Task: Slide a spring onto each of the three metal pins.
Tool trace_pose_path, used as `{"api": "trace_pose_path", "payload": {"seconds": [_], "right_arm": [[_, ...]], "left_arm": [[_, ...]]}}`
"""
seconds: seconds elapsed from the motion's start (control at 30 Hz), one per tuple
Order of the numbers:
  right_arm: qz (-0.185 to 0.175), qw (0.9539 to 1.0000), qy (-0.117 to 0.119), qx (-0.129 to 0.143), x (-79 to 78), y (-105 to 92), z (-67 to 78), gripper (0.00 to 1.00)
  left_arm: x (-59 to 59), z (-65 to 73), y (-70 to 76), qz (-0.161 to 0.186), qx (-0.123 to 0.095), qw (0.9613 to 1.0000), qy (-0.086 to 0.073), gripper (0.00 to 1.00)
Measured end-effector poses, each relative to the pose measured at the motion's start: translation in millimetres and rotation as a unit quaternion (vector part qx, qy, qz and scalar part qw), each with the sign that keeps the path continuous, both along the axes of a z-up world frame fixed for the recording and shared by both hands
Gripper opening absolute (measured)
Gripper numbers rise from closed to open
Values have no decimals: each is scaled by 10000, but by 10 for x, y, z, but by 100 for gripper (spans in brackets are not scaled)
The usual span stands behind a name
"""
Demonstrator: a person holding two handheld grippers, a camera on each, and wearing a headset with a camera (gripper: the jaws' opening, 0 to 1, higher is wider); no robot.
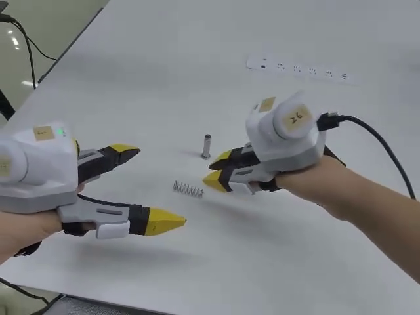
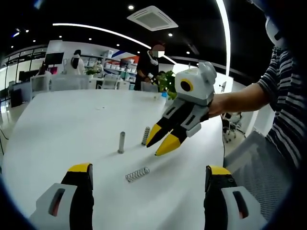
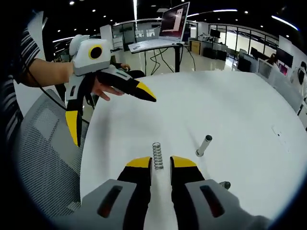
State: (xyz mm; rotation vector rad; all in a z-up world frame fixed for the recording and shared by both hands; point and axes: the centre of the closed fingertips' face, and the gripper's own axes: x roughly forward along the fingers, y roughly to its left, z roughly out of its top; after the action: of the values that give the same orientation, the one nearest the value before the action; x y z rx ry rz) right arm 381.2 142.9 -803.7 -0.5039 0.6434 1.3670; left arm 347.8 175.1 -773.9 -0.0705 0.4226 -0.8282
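Right gripper (image 3: 161, 163) holds its jaws a narrow gap apart, gripping nothing; the left gripper (image 2: 148, 170) is spread wide, also empty. One spring (image 1: 188, 189) lies flat on the white table (image 1: 164, 79), near the upright metal pin (image 1: 207, 146) on the person's side of it. Beside the pin, a second coiled upright piece (image 2: 146, 135) is half hidden by the right gripper; whether a pin runs through it is unclear. Well beyond the pin lies a power strip (image 1: 298, 69).

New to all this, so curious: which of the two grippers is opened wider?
The left gripper: its yellow tips stand far apart, while those of the right gripper are nearly together.
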Motion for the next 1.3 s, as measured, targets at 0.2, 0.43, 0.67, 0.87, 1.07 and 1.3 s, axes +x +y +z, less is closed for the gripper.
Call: {"api": "trace_pose_path", "payload": {"seconds": [0.2,0.43,0.67,0.87,1.07,1.3], "right_arm": [[117,9999,-25,-115,-6,110,-96,12],[137,9993,16,-341,-33,156,-309,13],[110,9984,33,-559,-73,108,-501,13],[81,9977,3,-667,-76,57,-597,10],[194,9980,-47,-596,-85,90,-591,8],[234,9990,1,-374,-132,-30,-407,8]], "left_arm": [[-9,0,2,8,-10,10000,-6,94],[-11,15,25,13,-11,10000,-15,94],[-23,8,35,0,18,10000,-3,94],[-35,7,18,-47,40,10000,4,94],[-59,13,2,-101,89,9999,29,93],[-82,-9,-54,-277,248,9993,35,92]]}}
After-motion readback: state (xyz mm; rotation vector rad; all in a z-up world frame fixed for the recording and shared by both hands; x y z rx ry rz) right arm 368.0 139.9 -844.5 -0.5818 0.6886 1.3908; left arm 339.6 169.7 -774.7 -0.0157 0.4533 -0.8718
